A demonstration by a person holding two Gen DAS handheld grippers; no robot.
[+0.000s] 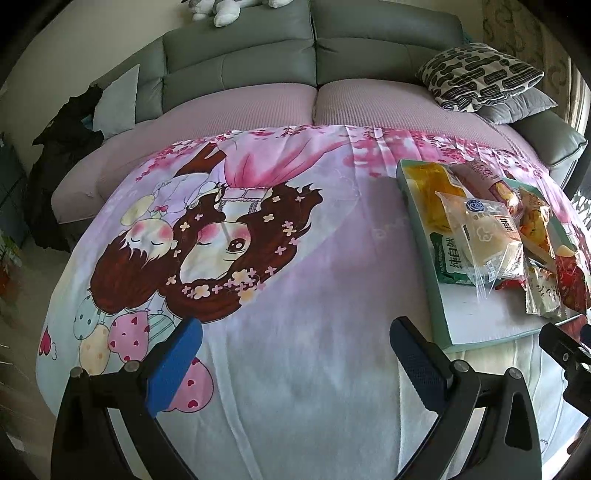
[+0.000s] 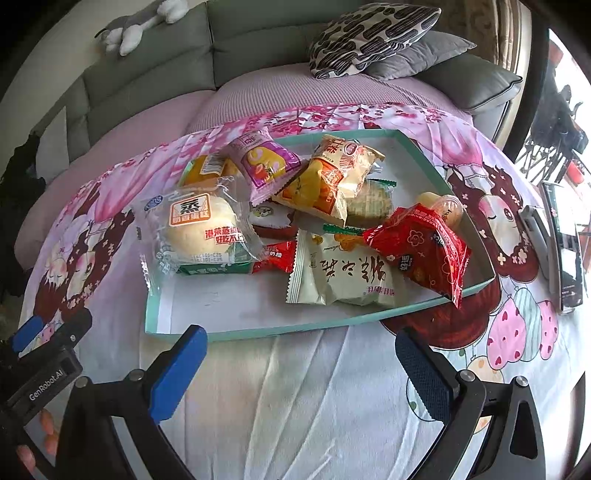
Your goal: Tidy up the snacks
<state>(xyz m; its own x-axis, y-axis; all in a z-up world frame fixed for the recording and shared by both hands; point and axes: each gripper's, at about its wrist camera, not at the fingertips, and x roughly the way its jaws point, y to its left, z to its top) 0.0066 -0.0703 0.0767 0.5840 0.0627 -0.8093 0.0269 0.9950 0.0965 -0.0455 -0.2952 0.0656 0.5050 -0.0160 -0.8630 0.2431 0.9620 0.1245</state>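
A shallow teal box (image 2: 258, 330) lies on a cartoon-print cloth and holds several snack packs: a steamed bun pack (image 2: 201, 229), a pink pack (image 2: 264, 162), a yellow-orange pack (image 2: 328, 177), a cream pack (image 2: 347, 273) and a red pack (image 2: 424, 247). My right gripper (image 2: 299, 373) is open and empty just in front of the box. In the left wrist view the box (image 1: 443, 317) sits at the right. My left gripper (image 1: 295, 365) is open and empty over bare cloth, left of the box.
A grey sofa (image 1: 314, 55) with patterned cushions (image 2: 369, 33) stands behind the cloth-covered table. A phone (image 2: 563, 243) lies at the right edge. The other gripper shows at the left (image 2: 40, 354) in the right wrist view. Dark clothing (image 1: 62, 147) hangs at the left.
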